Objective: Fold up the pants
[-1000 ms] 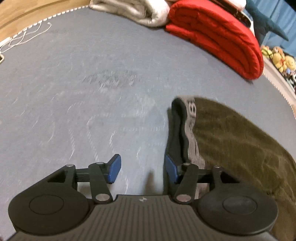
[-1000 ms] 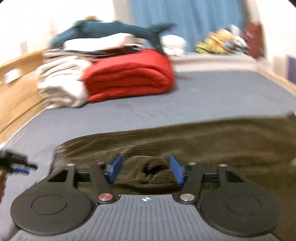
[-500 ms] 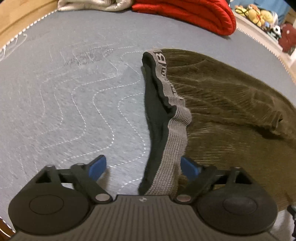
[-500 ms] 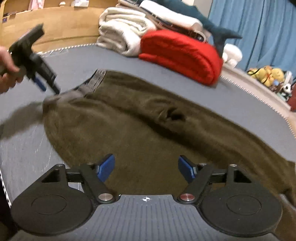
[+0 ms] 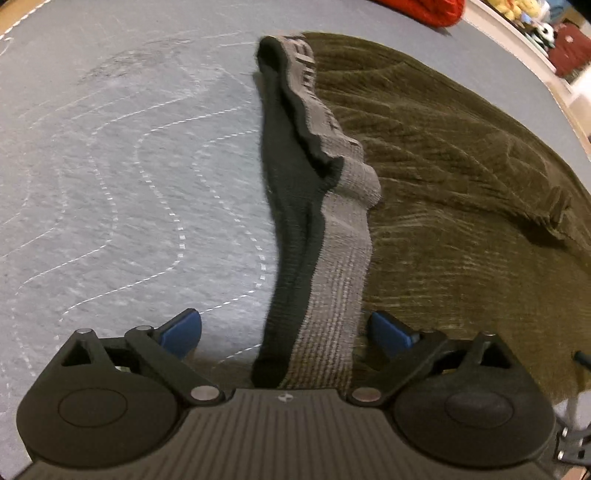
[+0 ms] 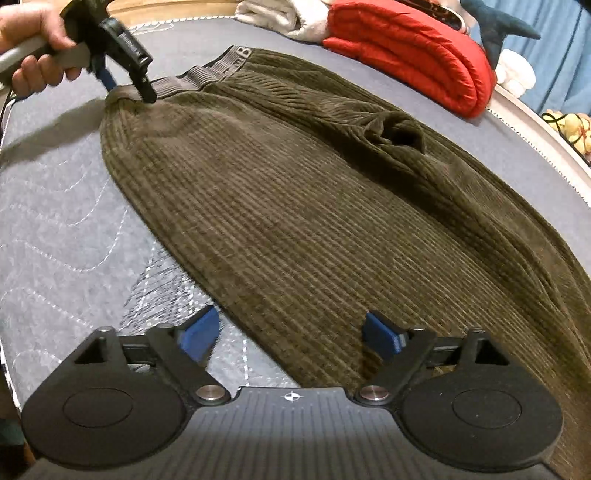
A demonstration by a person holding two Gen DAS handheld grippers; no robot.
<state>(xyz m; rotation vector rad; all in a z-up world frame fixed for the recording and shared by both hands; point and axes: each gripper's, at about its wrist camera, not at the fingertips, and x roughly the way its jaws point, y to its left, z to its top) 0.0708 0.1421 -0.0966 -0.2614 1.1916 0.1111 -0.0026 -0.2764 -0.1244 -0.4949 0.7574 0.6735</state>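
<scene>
Olive-brown corduroy pants [image 6: 314, 206] lie spread on a grey quilted mattress [image 6: 55, 229]; they also show in the left wrist view [image 5: 461, 184]. Their grey elastic waistband [image 5: 332, 266] runs between my left gripper's [image 5: 286, 330] wide-open fingers, near one waist corner. In the right wrist view the left gripper [image 6: 123, 88] sits over that waistband corner [image 6: 218, 70]. My right gripper [image 6: 291, 332] is open and straddles the pants' near edge, lower down the garment. A bunched fold [image 6: 399, 129] sits mid-pants.
A folded red blanket [image 6: 410, 51] and white bedding [image 6: 280, 18] lie at the far end of the mattress. A blue plush shark [image 6: 498, 26] and soft toys [image 6: 572, 125] lie beyond. The mattress's piped edge [image 6: 535, 136] runs along the right.
Both grippers moved in close to the pants. The left came over the waistband and opened wider around it. The right moved down along the near edge of the pants.
</scene>
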